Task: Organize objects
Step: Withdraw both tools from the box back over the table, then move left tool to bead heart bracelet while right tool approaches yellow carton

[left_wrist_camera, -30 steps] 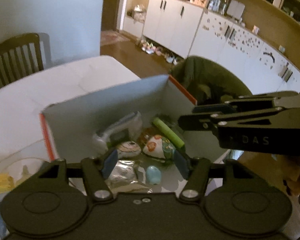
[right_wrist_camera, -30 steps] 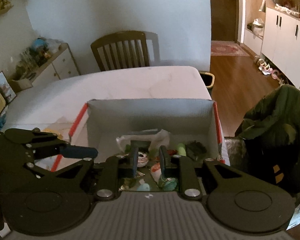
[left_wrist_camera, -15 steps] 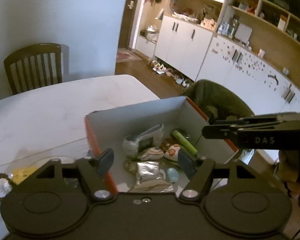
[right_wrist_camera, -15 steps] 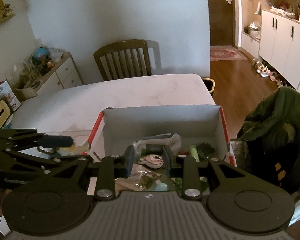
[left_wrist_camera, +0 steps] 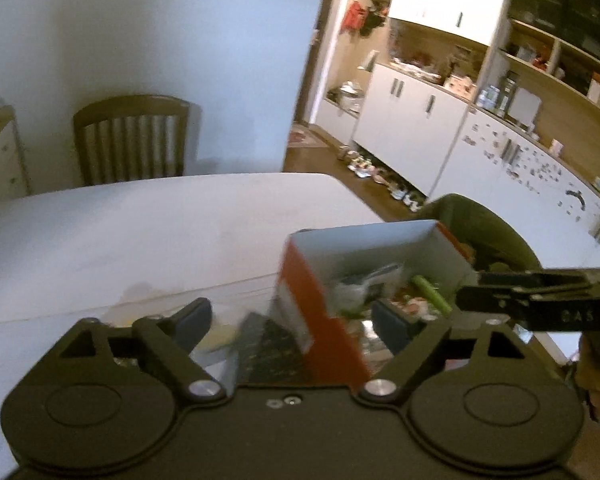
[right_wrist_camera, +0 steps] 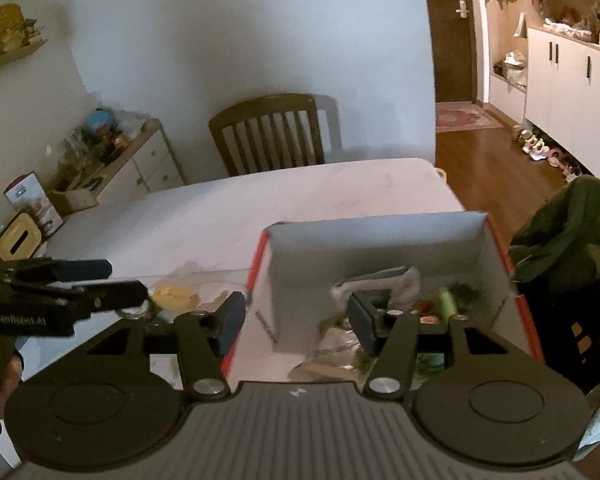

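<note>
Tongs on both our hands have just been opening, empty: left tongs (left_wrist_camera: 290,318) wide, right tongs (right_wrist_camera: 296,322) half; the box (right_wrist_camera: 380,248) has slid toward lower right.

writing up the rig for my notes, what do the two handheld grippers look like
Both are matte black. The left gripper has a smooth body with two round discs, silver pivot screws, angled link arms and dark blue pads. The right gripper looks the same, but its body is ribbed grey. Seen side-on, the left one carries small pale lettering, the right one letters ending in "AS". No cables or sleeves are visible.
</note>
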{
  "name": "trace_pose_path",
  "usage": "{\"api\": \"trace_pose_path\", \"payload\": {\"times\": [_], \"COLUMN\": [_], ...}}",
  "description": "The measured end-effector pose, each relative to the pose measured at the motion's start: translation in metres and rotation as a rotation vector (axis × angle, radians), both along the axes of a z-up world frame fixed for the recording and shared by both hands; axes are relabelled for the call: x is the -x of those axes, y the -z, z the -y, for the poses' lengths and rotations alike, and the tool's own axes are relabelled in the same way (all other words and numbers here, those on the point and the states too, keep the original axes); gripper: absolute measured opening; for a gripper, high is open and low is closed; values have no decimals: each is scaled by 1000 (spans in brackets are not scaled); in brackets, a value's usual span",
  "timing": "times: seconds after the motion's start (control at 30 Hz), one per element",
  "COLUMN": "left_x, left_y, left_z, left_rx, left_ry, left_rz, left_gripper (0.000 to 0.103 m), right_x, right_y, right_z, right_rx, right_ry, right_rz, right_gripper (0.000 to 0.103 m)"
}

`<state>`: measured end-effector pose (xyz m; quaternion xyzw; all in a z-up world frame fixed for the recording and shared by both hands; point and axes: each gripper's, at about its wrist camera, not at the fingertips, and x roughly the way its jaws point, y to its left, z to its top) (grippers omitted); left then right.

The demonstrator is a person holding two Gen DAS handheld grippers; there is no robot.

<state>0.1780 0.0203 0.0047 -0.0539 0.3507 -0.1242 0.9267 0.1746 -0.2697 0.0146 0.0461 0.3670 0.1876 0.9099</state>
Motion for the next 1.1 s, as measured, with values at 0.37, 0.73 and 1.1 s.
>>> {"api": "trace_pose_path", "payload": {"times": [0.37, 0.73, 1.1], "left_x": [12, 5, -10], "left_y": [10, 47, 87], "left_z": [-75, -133, -181], "left_rx": [-24, -51, -37], "left_ry": [-110, -146, -212], "left_rz": [-4, -23, -60], "left_gripper": [102, 103, 103], "right_x": [14, 7, -35], "right_y": [12, 23, 61], "right_z": [-70, -134, -195], "right_rx": [0, 60, 146], "right_ry": [-49, -95, -159], "right_rz": [-33, -41, -73], "right_gripper": [72, 74, 74]}}
